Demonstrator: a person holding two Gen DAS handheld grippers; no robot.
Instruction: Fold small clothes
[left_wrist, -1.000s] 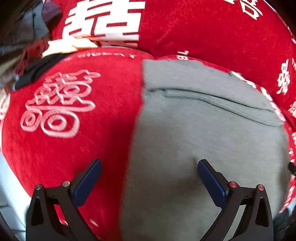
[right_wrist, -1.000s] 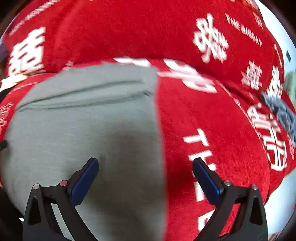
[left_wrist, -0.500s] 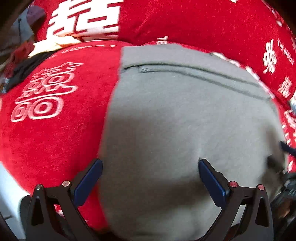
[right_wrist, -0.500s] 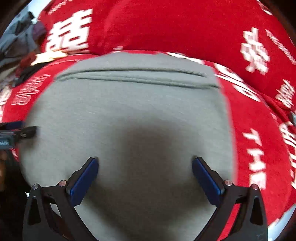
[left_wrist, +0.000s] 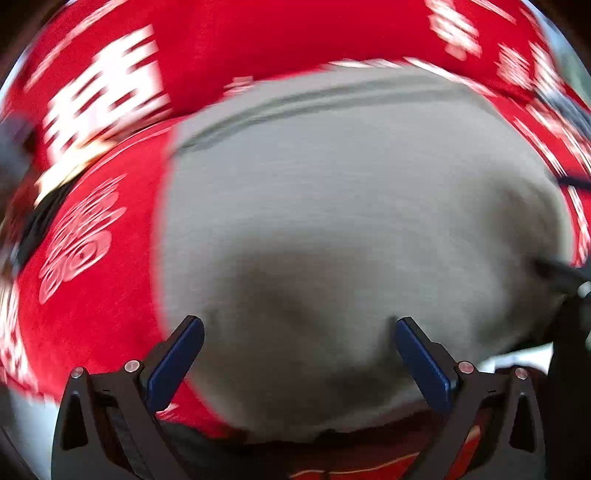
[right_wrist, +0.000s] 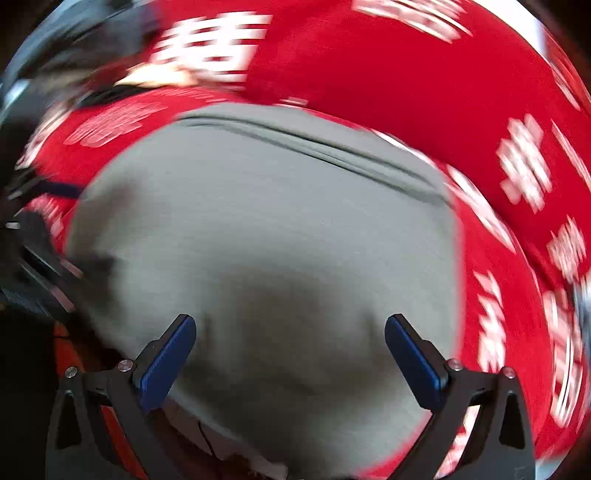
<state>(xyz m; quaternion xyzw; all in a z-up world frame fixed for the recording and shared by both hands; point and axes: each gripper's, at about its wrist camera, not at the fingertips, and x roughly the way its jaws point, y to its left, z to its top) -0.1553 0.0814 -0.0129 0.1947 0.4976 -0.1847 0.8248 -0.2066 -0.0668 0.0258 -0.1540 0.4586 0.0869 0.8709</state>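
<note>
Evidently both the left gripper and right gripper hang spread wide and empty above the grey garment, lying flat on the red printed cover, so folding looks barely begun.

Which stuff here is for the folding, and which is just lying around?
For the folding:
grey garment
left gripper
right gripper

Just lying around:
red cover with white lettering
blurry pile of other clothes
</note>
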